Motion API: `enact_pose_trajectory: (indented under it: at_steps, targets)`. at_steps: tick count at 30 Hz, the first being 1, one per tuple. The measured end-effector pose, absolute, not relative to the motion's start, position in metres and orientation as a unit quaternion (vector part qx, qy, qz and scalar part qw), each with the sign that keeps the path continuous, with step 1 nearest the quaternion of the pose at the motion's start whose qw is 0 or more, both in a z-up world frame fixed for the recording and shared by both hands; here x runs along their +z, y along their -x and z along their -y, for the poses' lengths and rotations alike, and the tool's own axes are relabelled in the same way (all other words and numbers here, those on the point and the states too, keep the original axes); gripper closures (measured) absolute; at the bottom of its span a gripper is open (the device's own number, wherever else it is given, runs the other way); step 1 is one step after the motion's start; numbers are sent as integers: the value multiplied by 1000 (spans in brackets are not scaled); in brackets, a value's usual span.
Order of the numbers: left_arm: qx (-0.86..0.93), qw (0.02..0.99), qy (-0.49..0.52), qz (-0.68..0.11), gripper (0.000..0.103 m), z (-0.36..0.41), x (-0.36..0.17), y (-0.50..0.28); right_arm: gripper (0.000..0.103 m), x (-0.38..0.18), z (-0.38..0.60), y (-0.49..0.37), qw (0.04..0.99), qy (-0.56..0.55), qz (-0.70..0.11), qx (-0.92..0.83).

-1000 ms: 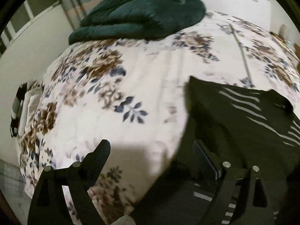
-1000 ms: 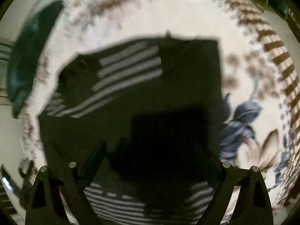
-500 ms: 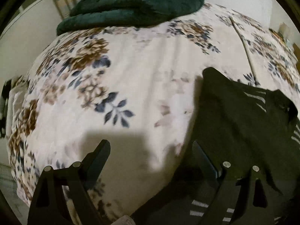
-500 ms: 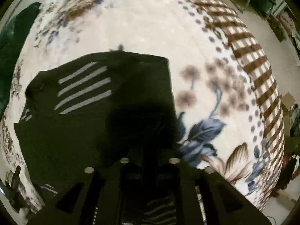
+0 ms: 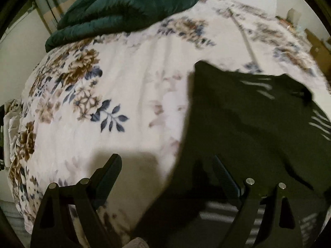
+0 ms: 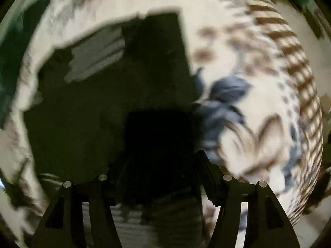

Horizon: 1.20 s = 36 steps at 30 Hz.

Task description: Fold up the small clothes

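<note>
Right claw (image 6: pixel 159 165) was pinched shut half a second back; now it's spread wide, empty, over the dark striped fabric garment (image 6: pixel 115 107). Left claw (image 5: pixel 165 169) still gapes open, empty. Garment lies partly folded on the floral bed cover (image 5: pixel 128 82).

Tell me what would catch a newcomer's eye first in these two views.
A dark garment with pale grey stripes sprawls over a white floral bedspread, just ahead of both open grippers. Behind it, at the bed's far edge, lies a bulky, folded dark green quilt.
</note>
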State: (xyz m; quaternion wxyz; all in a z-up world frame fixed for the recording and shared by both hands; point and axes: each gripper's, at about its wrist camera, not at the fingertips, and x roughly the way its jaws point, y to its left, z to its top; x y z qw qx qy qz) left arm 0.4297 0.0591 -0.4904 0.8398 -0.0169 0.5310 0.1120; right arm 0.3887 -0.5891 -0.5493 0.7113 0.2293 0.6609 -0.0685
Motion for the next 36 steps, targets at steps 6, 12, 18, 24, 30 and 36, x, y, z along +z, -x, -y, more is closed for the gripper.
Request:
enact_pose_trajectory:
  at_steps: [6,12,18,24,30,36]
  targets:
    - [99,852,45,-512,13,-16,-451,-370,39,-529,647,-420,734,-258,-628,-33]
    - [149,843,36,-516,13,48,-443,-303,40,-604,677,-511,684,-325,-651,51]
    - [207,801,82,-555,13,108,-460,-233,98,-592,673,-538,717,-270,-637,84]
    - [198,780,92,-586,13,155,-480,-192,98,-606,678,-574,708,-238,-662,66]
    - [176,777,108,-594,13,180,-474,-156,45,-604,687,-550,677,-259,-681,104]
    - [127,767,84,-623,13,228,-479,-113,40,-578,715,-456,649,-237,-709,140]
